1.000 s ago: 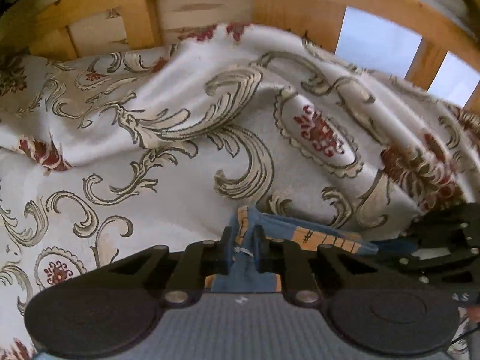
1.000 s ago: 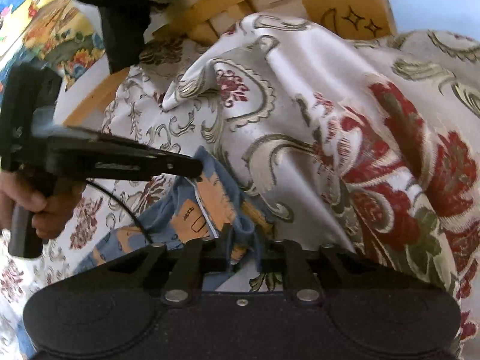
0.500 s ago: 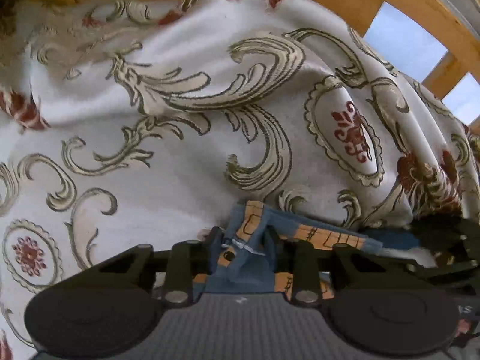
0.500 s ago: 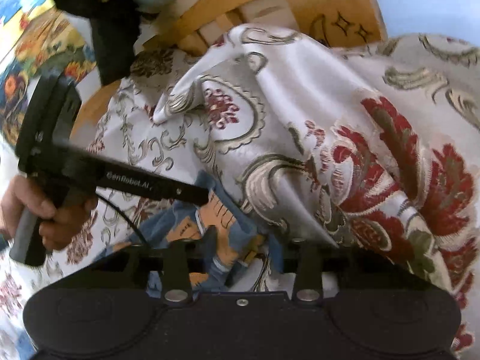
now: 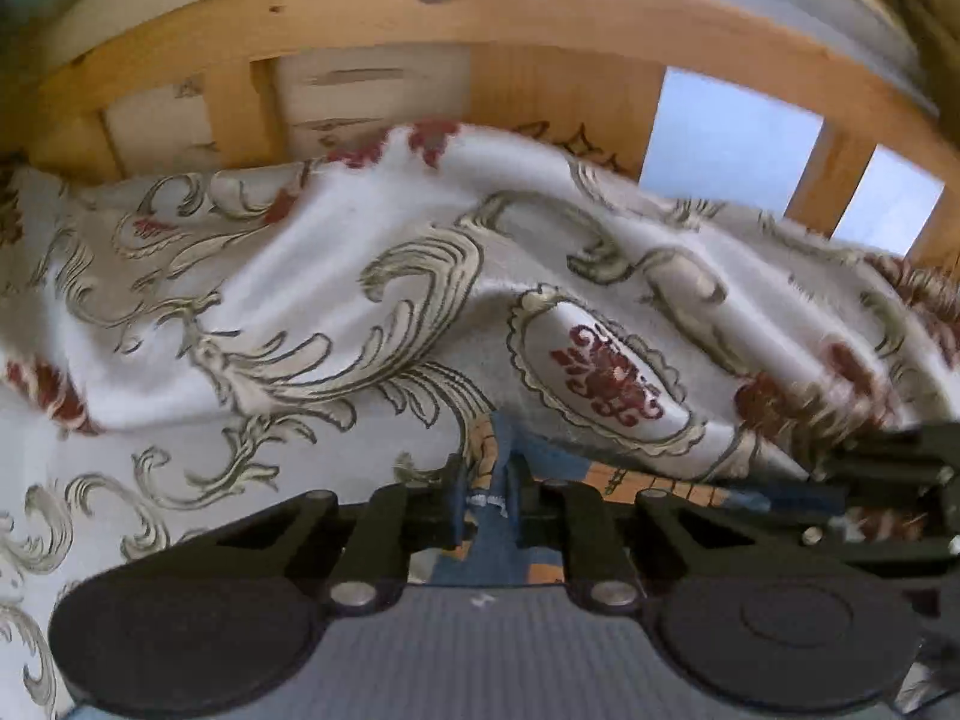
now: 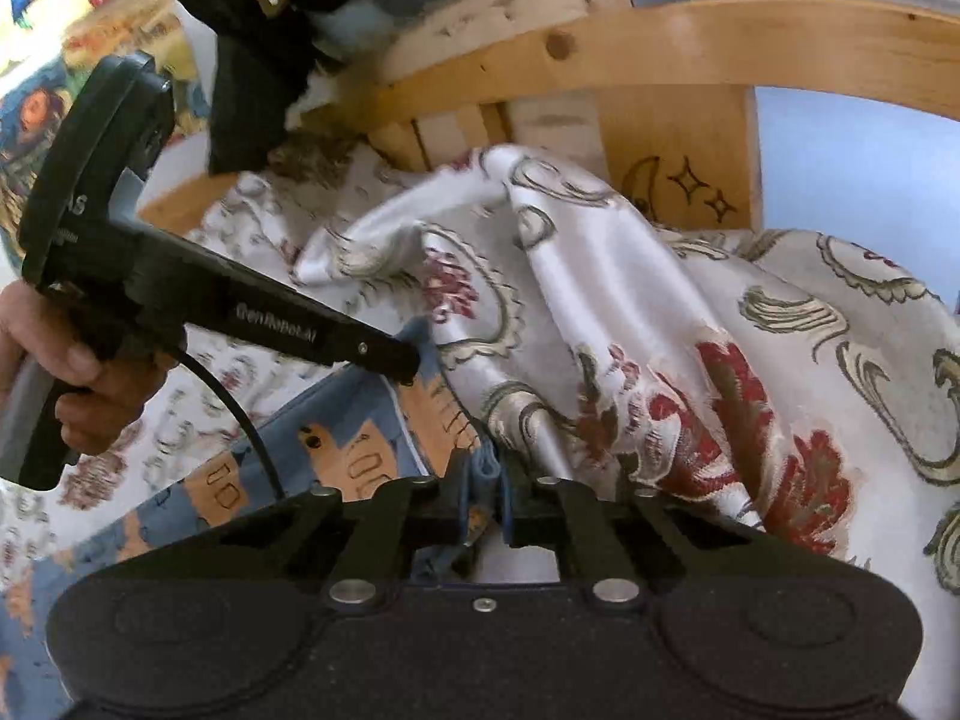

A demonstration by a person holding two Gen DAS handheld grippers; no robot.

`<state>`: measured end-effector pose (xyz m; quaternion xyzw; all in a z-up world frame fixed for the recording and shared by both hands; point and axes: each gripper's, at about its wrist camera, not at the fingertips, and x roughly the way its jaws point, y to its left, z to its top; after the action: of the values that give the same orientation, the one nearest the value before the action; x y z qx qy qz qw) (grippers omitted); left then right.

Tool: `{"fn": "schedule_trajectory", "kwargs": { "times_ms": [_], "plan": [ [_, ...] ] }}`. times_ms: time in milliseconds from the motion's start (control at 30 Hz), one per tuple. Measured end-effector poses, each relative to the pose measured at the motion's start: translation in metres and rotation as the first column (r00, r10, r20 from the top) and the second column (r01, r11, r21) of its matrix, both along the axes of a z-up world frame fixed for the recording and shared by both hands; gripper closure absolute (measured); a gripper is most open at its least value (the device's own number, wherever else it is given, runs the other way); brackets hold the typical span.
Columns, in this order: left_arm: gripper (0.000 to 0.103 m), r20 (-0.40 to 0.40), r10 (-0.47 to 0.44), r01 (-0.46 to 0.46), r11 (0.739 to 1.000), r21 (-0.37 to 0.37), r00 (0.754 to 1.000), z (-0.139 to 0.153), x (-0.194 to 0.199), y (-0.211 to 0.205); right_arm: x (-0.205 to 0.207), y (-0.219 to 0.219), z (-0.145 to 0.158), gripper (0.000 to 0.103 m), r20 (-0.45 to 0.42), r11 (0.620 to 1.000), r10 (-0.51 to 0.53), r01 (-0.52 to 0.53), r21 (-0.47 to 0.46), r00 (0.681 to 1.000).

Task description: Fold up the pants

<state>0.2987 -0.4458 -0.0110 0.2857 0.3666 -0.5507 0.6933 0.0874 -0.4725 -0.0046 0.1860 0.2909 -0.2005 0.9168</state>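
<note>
On the flowery blanket (image 6: pixel 630 324) by the wooden rail (image 6: pixel 720 42), both grippers, the left (image 5: pixel 487 495) marked "GenRobot.AI" and the right (image 6: pixel 483 495), pinch the blue-and-orange pants (image 6: pixel 360 456).

My left gripper (image 5: pixel 491 501) has its 2 fingers pinched together on a fold of the pants (image 5: pixel 501 546), blue fabric with orange patches. The cloth runs right from the jaws toward the right gripper (image 5: pixel 882 501), a blurred black shape at the right edge. Beyond lies a rumpled white bedspread (image 5: pixel 336 300) with beige scrolls and red flowers. At the far side I see a wooden bed frame (image 5: pixel 480 6) with slats.
</note>
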Motion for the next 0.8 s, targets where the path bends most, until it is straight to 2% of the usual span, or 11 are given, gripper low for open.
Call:
{"fn": "schedule_trajectory", "kwargs": {
  "times_ms": [100,133,167,200,300,433,500,600,700,767,800],
  "plan": [
    [0.072,-0.033,0.050,-0.050,0.999,-0.010,0.998,-0.003,0.003,0.003,0.004,0.001,-0.003,0.083,-0.022,1.000,0.016,-0.016,-0.018,1.000],
    [0.055,-0.023,0.076,-0.076,0.997,-0.006,0.997,0.000,0.005,0.006,0.002,0.003,0.000,0.078,-0.010,0.999,0.017,-0.018,-0.032,1.000],
    [0.047,-0.004,0.099,-0.099,0.995,-0.006,0.995,0.006,0.007,0.012,-0.001,0.007,0.004,0.065,0.012,0.998,0.017,-0.016,-0.067,1.000],
    [0.046,0.016,0.119,-0.118,0.993,-0.010,0.993,0.015,0.009,0.018,-0.005,0.011,0.006,0.051,0.030,0.995,0.021,-0.018,-0.097,0.999],
    [0.044,0.016,0.203,-0.203,0.979,0.012,0.979,0.044,0.012,0.051,-0.011,0.020,0.014,0.041,0.074,0.985,0.048,-0.035,-0.166,0.996],
    [0.019,0.085,0.308,-0.314,0.947,0.072,0.947,0.089,-0.021,0.112,-0.020,0.007,0.017,0.038,0.136,0.998,0.042,-0.036,-0.052,0.990],
    [0.015,0.145,0.314,-0.330,0.938,0.105,0.938,0.106,-0.055,0.145,-0.023,0.001,0.018,0.027,0.155,1.000,0.030,-0.028,-0.014,0.987],
    [0.004,0.256,0.359,-0.380,0.924,0.033,0.897,0.101,-0.105,0.180,-0.024,-0.003,0.016,0.016,0.193,0.994,0.070,-0.084,0.066,0.979],
    [0.002,0.252,0.444,-0.442,0.894,-0.068,0.860,0.060,-0.141,0.207,-0.024,0.001,0.019,0.015,0.193,0.986,0.129,-0.147,0.077,0.973],
    [0.018,0.245,0.489,-0.477,0.872,-0.112,0.837,0.029,-0.158,0.217,-0.027,0.003,0.019,0.017,0.188,0.980,0.161,-0.180,0.087,0.969],
    [0.027,0.213,0.496,-0.485,0.868,-0.107,0.842,0.012,-0.163,0.218,-0.029,0.005,0.019,0.023,0.190,0.976,0.172,-0.193,0.099,0.967]
  ]
}}
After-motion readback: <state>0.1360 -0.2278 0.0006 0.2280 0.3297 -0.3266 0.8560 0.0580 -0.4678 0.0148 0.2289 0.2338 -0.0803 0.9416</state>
